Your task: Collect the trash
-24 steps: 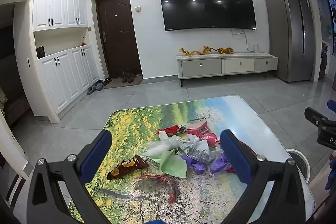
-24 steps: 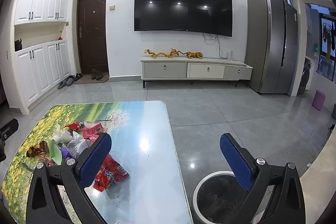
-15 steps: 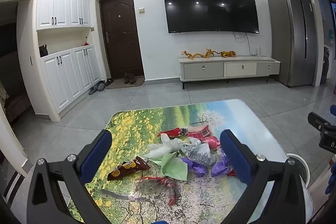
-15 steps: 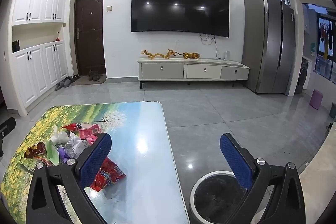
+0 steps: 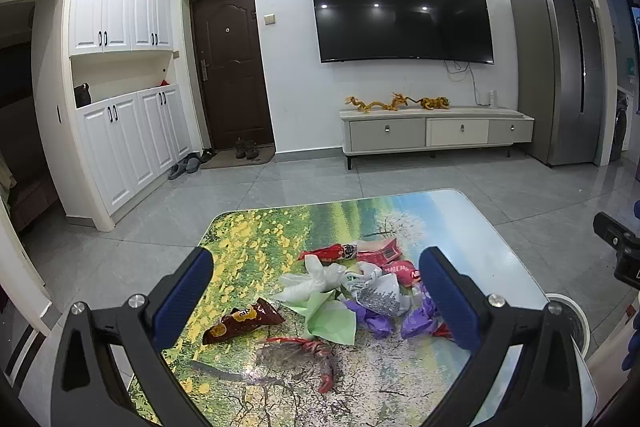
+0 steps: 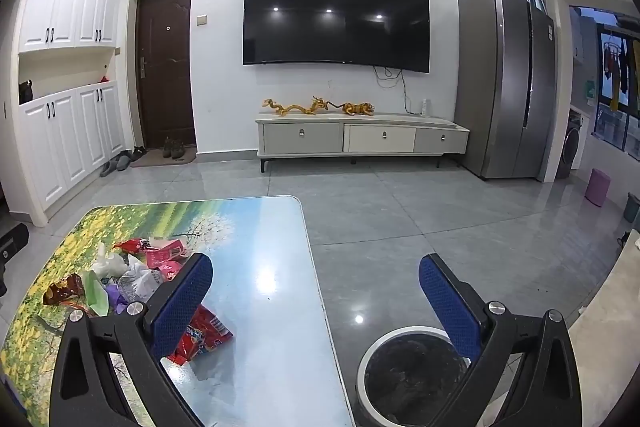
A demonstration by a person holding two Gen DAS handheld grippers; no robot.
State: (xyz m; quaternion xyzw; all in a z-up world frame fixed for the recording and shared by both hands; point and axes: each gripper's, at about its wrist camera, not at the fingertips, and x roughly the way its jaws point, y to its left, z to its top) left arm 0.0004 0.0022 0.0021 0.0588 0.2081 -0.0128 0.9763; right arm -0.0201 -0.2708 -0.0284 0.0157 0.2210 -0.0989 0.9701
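A pile of trash lies on the landscape-print table (image 5: 260, 239): a brown snack wrapper (image 5: 240, 319), a green paper (image 5: 332, 319), a white plastic bag (image 5: 312, 279), purple wrappers (image 5: 372, 319), red wrappers (image 5: 376, 255) and a red net (image 5: 312, 351). My left gripper (image 5: 316, 295) is open and empty, held above the pile. My right gripper (image 6: 316, 299) is open and empty over the table's right edge. A red snack bag (image 6: 204, 335) lies by its left finger. A white-rimmed trash bin (image 6: 408, 375) with a black liner stands on the floor by the table.
The bin's rim also shows in the left wrist view (image 5: 572, 319). Grey tiled floor (image 6: 400, 211) surrounds the table. A TV cabinet (image 6: 360, 139), a fridge (image 6: 504, 87) and white cupboards (image 5: 132, 139) line the far walls. A light counter edge (image 6: 608, 327) is at far right.
Both views have tilted up and drifted slightly; the trash pile and bin sit a little lower and to the side in frame. Both grippers stay open and empty.
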